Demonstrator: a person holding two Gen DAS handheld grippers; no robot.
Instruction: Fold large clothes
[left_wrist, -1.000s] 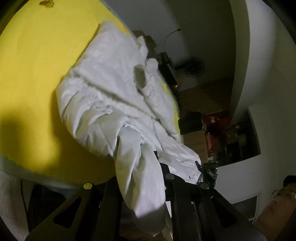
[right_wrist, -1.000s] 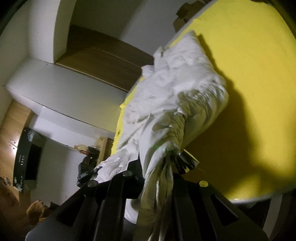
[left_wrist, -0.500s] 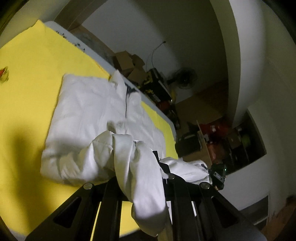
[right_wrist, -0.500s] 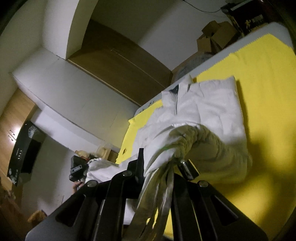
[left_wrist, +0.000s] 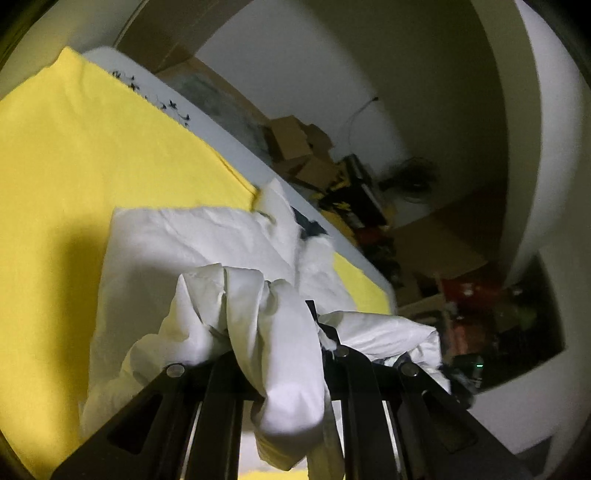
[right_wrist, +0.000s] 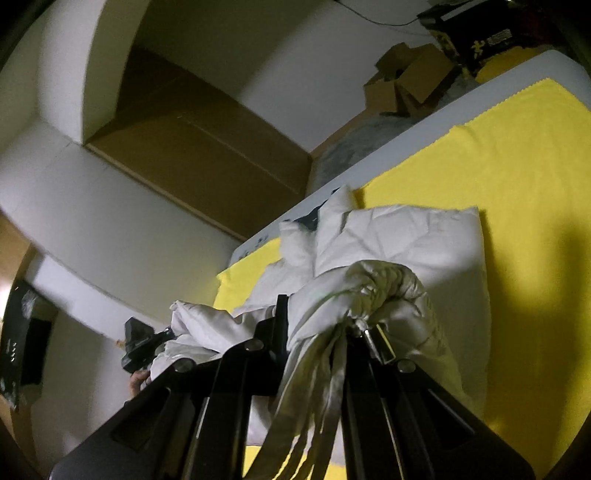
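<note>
A white padded jacket (left_wrist: 192, 251) lies on a yellow cloth (left_wrist: 92, 155), its collar toward the far edge. My left gripper (left_wrist: 284, 325) is shut on a bunched fold of the jacket's lower part, which hangs over the fingers. In the right wrist view the same jacket (right_wrist: 406, 236) spreads across the yellow cloth (right_wrist: 517, 177). There my right gripper (right_wrist: 332, 325) is shut on a gathered, greyish hem, lifted above the jacket's body. The other gripper (right_wrist: 138, 345), with a hand, shows at the left, holding the fabric's other end.
The white table edge (left_wrist: 221, 133) runs along the far side of the cloth. Beyond it stand cardboard boxes (left_wrist: 295, 147), a fan (left_wrist: 417, 177) and dark clutter. A wooden cabinet (right_wrist: 192, 147) and white wall fill the left of the right wrist view.
Both grippers have carried the jacket's lower part up and toward the collar. The body now lies flatter on the cloth, and the far table edge and boxes have come into view.
</note>
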